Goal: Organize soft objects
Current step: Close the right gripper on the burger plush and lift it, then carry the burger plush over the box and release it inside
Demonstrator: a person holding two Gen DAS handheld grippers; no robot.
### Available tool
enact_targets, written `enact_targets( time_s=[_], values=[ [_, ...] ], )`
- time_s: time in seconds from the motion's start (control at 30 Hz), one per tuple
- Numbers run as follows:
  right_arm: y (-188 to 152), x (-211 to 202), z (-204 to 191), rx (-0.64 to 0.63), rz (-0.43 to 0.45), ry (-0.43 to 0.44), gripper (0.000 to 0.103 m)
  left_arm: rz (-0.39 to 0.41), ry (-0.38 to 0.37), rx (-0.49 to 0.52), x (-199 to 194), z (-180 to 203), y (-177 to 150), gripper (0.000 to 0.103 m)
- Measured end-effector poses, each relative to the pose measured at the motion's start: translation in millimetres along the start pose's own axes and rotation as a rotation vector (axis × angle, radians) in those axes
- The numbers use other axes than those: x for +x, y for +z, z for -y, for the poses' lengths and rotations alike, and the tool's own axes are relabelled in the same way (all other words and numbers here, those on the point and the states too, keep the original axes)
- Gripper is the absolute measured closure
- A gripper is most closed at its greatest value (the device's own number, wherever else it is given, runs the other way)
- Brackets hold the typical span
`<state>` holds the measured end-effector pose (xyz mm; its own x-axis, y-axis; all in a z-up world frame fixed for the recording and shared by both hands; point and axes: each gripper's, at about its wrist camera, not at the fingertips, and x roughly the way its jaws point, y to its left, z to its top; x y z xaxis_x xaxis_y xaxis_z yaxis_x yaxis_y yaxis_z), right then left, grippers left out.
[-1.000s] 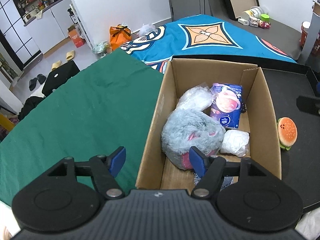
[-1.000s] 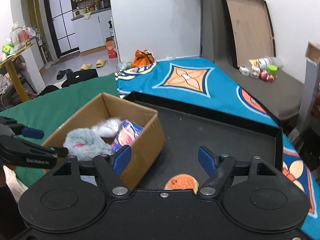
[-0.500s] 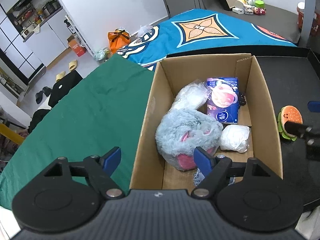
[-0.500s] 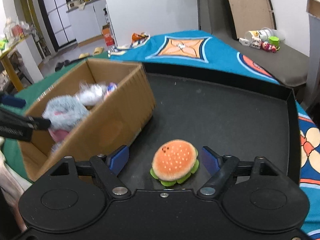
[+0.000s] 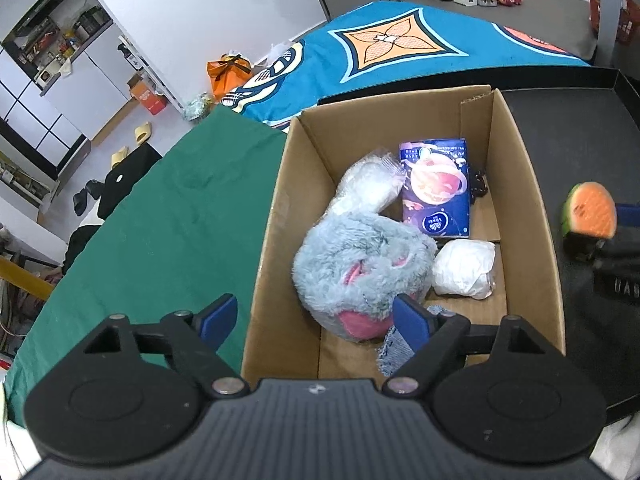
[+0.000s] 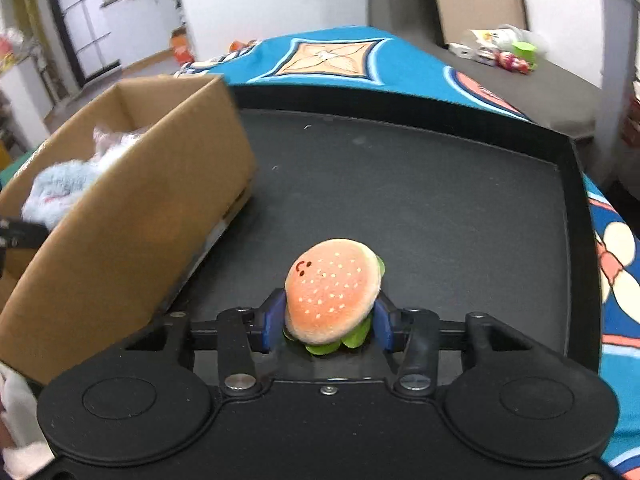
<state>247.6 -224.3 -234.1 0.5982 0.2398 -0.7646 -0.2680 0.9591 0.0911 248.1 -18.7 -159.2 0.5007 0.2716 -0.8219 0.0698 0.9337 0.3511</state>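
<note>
Your right tongs (image 6: 326,322) are closing on the plush hamburger (image 6: 334,290), and the blue pads already press its left and right sides, so the toy is gripped between them. The hamburger sits on the black tray (image 6: 440,184), near the tray's front and just to the right of the cardboard box (image 6: 132,216), not touching it; its bun top with the small face tilts up toward your right wrist camera. From your left wrist camera the same toy shows at the right edge, outside the box wall, with the right tongs' dark body beside it. Your left tongs (image 5: 316,320) are opening and hold nothing: one blue pad hangs over the green cloth (image 5: 168,216), the other over the box interior, so they straddle the box's left wall. Inside the box lie a fluffy grey-blue plush (image 5: 364,276) with pink patches, a clear bag of white stuffing (image 5: 366,188), a purple packet (image 5: 438,188) leaning toward the back, a white wrapped bundle (image 5: 464,268) beside the plush, and a scrap of blue knit fabric (image 5: 394,348) at the front. A blue patterned cloth (image 5: 400,44) lies beyond the box and tray.
</note>
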Motion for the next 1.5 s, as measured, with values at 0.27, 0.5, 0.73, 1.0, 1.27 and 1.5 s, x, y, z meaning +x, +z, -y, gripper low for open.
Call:
enact_targets(
  time_s=[0.27, 0.5, 0.73, 1.0, 1.27, 1.5],
  values=[
    [-0.1, -9.3, 4.5, 0.019, 0.003, -0.006, 0.061, 0.004, -0.008, -0.011, -1.4, -1.7, 0.8, 0.019],
    [3.1, -25.8, 0.2, 0.012, 0.014, -0.027, 0.061, 0.011, -0.042, -0.043, -4.3, -8.2, -0.6, 0.019],
    [17.6, -53.0, -6.4, 0.013, 0.044, -0.048, 0.061, 0.028, -0.081, -0.041, -10.1, -9.5, -1.9, 0.019],
    [35.7, -79.7, -20.7, 0.006, 0.074, -0.065, 0.061, 0.018, -0.133, -0.078, -8.2, -19.6, -7.4, 0.019],
    [43.7, -103.2, -38.6, 0.027, 0.079, -0.065, 0.061, 0.011, -0.178, -0.086, -9.4, -27.4, -6.9, 0.019],
    [48.6, -116.5, -57.2, 0.011, 0.098, -0.066, 0.06, 0.024, -0.227, -0.071, -16.4, -40.9, -7.7, 0.019]
  ],
)
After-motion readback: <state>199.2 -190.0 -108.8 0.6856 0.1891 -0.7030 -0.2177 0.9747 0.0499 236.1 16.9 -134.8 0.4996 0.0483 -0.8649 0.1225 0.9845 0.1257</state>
